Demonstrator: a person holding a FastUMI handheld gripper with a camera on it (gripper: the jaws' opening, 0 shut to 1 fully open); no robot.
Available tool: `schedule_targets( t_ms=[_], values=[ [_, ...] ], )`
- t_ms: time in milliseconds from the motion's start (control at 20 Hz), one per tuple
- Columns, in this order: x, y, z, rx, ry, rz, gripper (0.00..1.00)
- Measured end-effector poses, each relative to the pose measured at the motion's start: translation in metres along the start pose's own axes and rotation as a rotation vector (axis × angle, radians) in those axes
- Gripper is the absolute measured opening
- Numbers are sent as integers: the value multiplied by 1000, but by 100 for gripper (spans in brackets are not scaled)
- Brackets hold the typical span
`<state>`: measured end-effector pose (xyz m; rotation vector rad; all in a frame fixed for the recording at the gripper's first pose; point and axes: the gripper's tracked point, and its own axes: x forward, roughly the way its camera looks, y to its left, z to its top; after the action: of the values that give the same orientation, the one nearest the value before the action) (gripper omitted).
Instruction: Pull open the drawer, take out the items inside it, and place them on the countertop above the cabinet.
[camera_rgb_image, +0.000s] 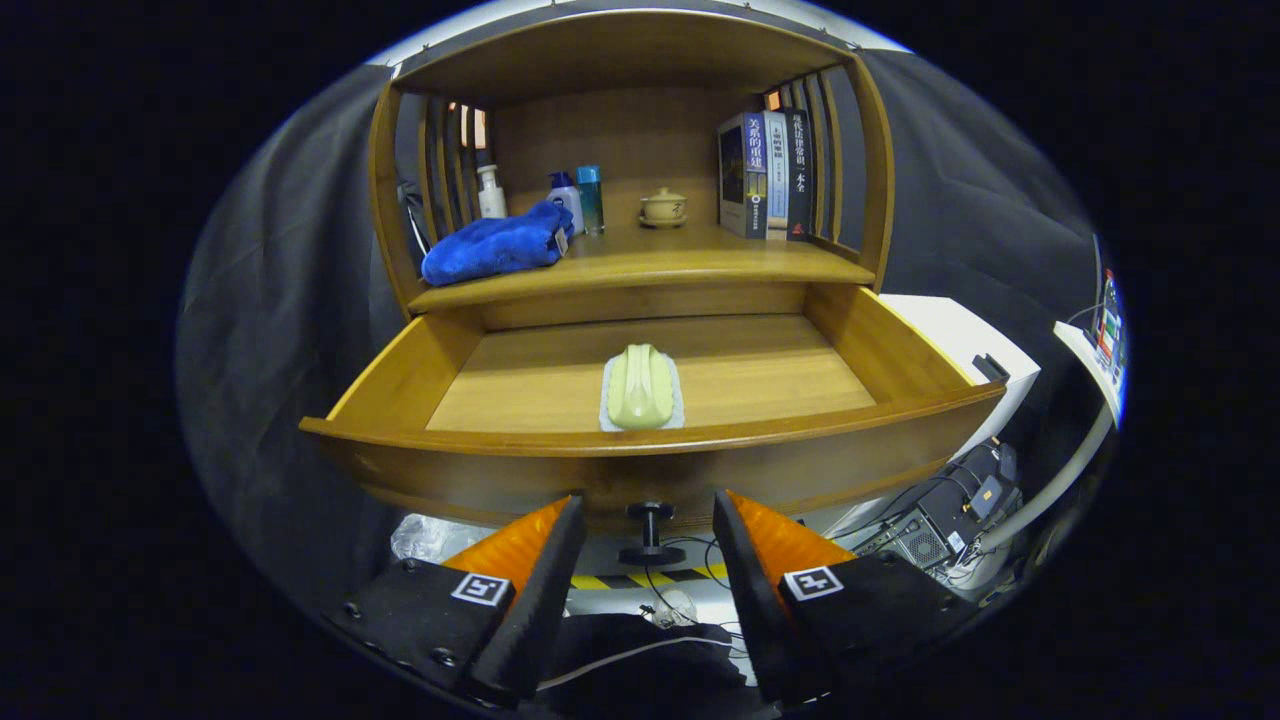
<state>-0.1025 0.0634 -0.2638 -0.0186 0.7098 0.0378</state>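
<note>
The wooden drawer (880, 350) stands pulled out towards me, its curved front rail just beyond my fingertips. Inside it, near the front and roughly centred, lies a pale green soap-like item (640, 386) on a white lacy mat. The drawer's black knob (651, 532) hangs below the front rail, in line with the gap between my fingers. My gripper (648, 510) is open, with nothing between its orange and black fingers (530, 560). Above the drawer is the countertop (690, 262), where a folded blue towel (497, 245) rests at its left end.
On the countertop stand several bottles (566, 198) behind the towel, a small lidded cup (663, 207) on a saucer, and a row of books (768, 175) at the right. Slatted side walls and a top board enclose it. Cables and boxes (950, 520) sit on the floor to the right.
</note>
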Motion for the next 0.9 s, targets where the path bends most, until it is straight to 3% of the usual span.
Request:
schedule_targets(
  t_ms=[300,900],
  values=[
    [-15,2,35,17,-52,22,97],
    [5,3,96,-14,-91,42,97]
  ],
)
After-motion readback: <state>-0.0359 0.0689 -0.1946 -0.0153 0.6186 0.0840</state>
